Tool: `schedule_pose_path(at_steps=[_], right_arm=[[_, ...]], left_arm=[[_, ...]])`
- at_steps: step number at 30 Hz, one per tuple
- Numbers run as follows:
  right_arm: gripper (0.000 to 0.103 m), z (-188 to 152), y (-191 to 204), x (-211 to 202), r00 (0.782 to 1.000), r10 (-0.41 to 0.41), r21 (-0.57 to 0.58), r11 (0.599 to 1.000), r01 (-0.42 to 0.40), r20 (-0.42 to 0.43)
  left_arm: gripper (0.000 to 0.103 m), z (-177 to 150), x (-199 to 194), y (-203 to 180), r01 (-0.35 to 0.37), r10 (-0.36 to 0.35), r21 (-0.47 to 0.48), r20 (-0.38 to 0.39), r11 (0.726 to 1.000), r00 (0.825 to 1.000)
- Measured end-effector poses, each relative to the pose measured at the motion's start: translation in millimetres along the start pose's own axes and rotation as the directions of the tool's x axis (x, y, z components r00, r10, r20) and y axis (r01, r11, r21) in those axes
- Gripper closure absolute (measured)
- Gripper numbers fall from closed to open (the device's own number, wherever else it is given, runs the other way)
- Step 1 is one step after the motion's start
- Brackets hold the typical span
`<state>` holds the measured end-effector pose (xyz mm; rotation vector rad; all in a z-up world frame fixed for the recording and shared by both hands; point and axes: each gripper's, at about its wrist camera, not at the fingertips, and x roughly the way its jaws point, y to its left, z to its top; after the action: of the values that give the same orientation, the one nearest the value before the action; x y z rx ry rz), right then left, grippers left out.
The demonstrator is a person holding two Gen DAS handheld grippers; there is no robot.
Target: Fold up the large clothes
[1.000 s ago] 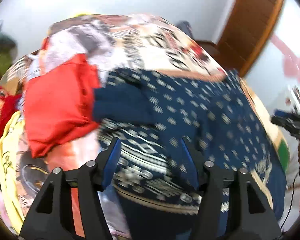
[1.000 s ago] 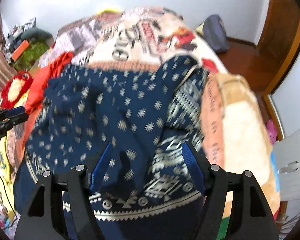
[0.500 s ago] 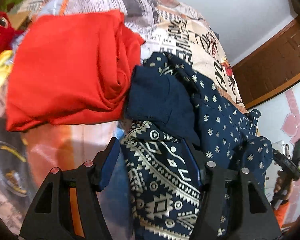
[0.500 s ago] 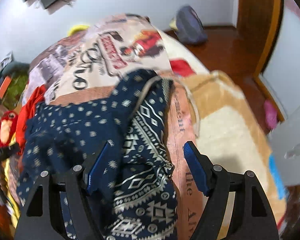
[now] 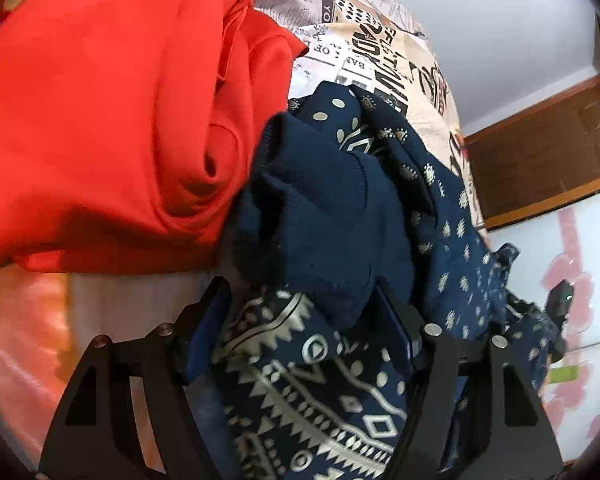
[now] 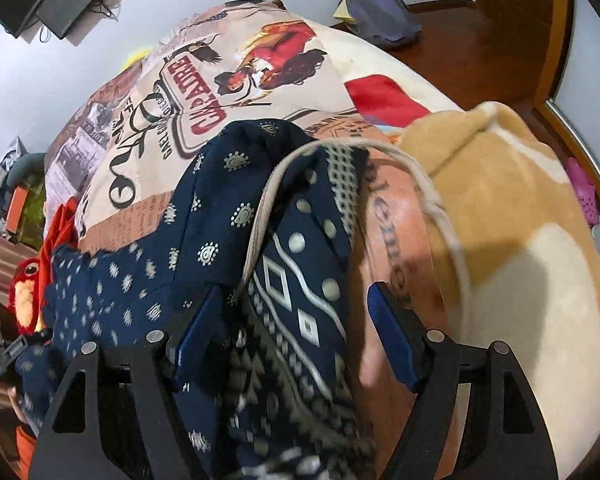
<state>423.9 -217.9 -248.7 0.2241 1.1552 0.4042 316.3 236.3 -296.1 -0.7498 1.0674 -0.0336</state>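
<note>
A large navy sweater with white patterns (image 5: 328, 364) lies rumpled on a printed bedspread (image 5: 384, 52). My left gripper (image 5: 304, 328) is open and straddles the sweater's patterned edge, with a plain navy cuff (image 5: 320, 216) just ahead of the fingers. In the right wrist view the same sweater (image 6: 228, 236) lies bunched, a white drawstring (image 6: 260, 216) across it. My right gripper (image 6: 292, 336) is open, its left finger (image 6: 196, 336) over the patterned fabric and its right finger over the bedspread (image 6: 400, 248).
A folded red garment (image 5: 112, 120) lies on the bed left of the sweater. A tan blanket (image 6: 508, 216) lies on the right. A red plush toy (image 6: 24, 280) sits at the left edge. A grey bag (image 6: 380, 12) lies on the wooden floor.
Both grippers have dropped low and close to the sweater. The left has moved toward the navy cuff beside the red garment, the right toward the sweater's right edge. Both stay open.
</note>
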Motion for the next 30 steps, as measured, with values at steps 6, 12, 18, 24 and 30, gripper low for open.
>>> schedule_pose_path(at_steps=[6, 12, 18, 24, 30], right_arm=[[0.065, 6, 9, 7, 0.999, 0.029, 0.003, 1.0, -0.029, -0.028], [0.091, 4, 22, -25, 0.998, 0.042, -0.033, 0.999, -0.04, 0.044], [0.091, 8, 53, -76, 0.987, 0.095, -0.115, 0.99, -0.08, 0.13], [0.092, 19, 99, -110, 0.966, 0.135, -0.227, 0.97, -0.084, 0.221], [0.092, 47, 131, -110, 0.947, 0.173, -0.269, 0.958, -0.099, 0.269]], left_arm=[[0.052, 2, -3, -6, 0.004, -0.003, -0.014, 0.024, 1.0, 1.0], [0.081, -7, -33, -40, -0.061, 0.05, 0.105, 0.102, 0.993, 0.993], [0.085, -10, -85, -94, -0.115, 0.057, 0.25, 0.23, 0.961, 0.972], [0.085, -5, -140, -115, -0.127, 0.017, 0.298, 0.346, 0.946, 0.938], [0.085, 20, -170, -104, -0.184, 0.044, 0.292, 0.427, 0.939, 0.903]])
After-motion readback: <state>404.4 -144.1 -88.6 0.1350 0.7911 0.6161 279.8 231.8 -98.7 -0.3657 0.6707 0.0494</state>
